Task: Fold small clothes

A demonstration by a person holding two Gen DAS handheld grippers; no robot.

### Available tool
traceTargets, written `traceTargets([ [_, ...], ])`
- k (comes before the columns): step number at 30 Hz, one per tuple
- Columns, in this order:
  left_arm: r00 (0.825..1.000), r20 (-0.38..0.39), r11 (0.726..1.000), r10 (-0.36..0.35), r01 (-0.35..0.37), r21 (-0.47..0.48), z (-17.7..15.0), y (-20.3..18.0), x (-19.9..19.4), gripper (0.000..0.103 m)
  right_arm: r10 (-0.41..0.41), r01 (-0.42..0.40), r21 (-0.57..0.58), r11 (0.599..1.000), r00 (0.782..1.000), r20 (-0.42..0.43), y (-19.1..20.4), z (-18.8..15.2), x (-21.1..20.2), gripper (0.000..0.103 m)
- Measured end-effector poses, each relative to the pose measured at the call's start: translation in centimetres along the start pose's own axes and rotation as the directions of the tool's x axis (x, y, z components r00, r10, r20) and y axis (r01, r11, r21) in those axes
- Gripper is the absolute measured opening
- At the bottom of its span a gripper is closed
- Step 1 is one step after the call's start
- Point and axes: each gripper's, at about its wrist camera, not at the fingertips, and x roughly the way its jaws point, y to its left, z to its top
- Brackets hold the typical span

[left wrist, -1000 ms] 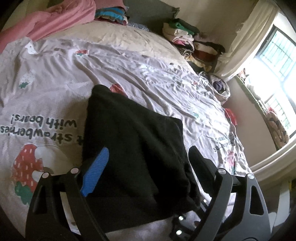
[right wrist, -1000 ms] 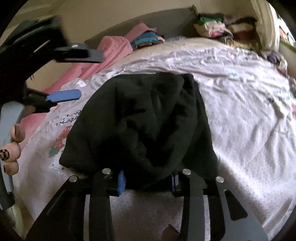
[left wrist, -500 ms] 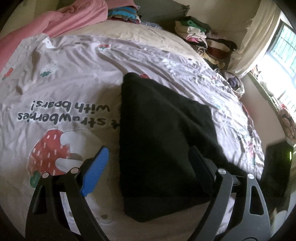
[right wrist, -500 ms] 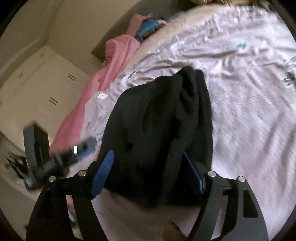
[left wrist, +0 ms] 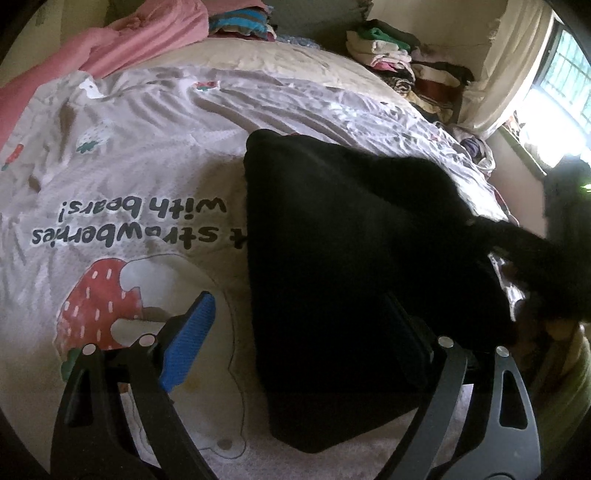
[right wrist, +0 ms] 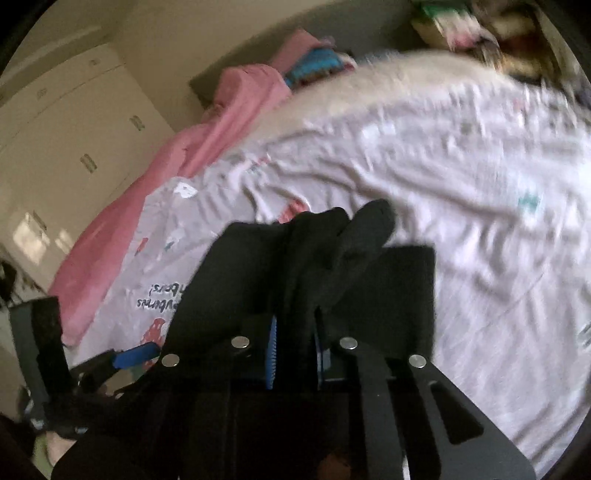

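A black garment (left wrist: pixel 332 258) lies folded on the strawberry-print bedsheet (left wrist: pixel 129 184). My left gripper (left wrist: pixel 299 332) is open and empty, its blue pad (left wrist: pixel 188 343) left of the garment's near edge. In the right wrist view my right gripper (right wrist: pixel 293 354) is shut on a bunched edge of the black garment (right wrist: pixel 314 266) and holds it lifted above the bed. The garment's right end stretches up toward the right gripper (left wrist: pixel 565 206) in the left wrist view. The left gripper (right wrist: pixel 125 358) shows at the lower left of the right wrist view.
A pink blanket (left wrist: pixel 122 44) lies along the far left of the bed. Piles of folded clothes (left wrist: pixel 406 70) sit at the far right corner, more by the headboard (left wrist: pixel 240 22). A window (left wrist: pixel 565 70) is at right, a wardrobe (right wrist: pixel 66 147) at left.
My right gripper opened, then closed on the garment's edge and lifted it. My left gripper moved left, so the garment sits further right in its view.
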Motion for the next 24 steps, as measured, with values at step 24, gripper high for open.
traceTargets([
  [24, 1.000, -0.027, 0.996, -0.006, 0.009, 0.090, -0.9, -1.6, 0.4, 0.085, -0.249, 0.249, 0.014, 0.968, 0.968, 0.023, -1.9, -4.3, -2.5, 0.032],
])
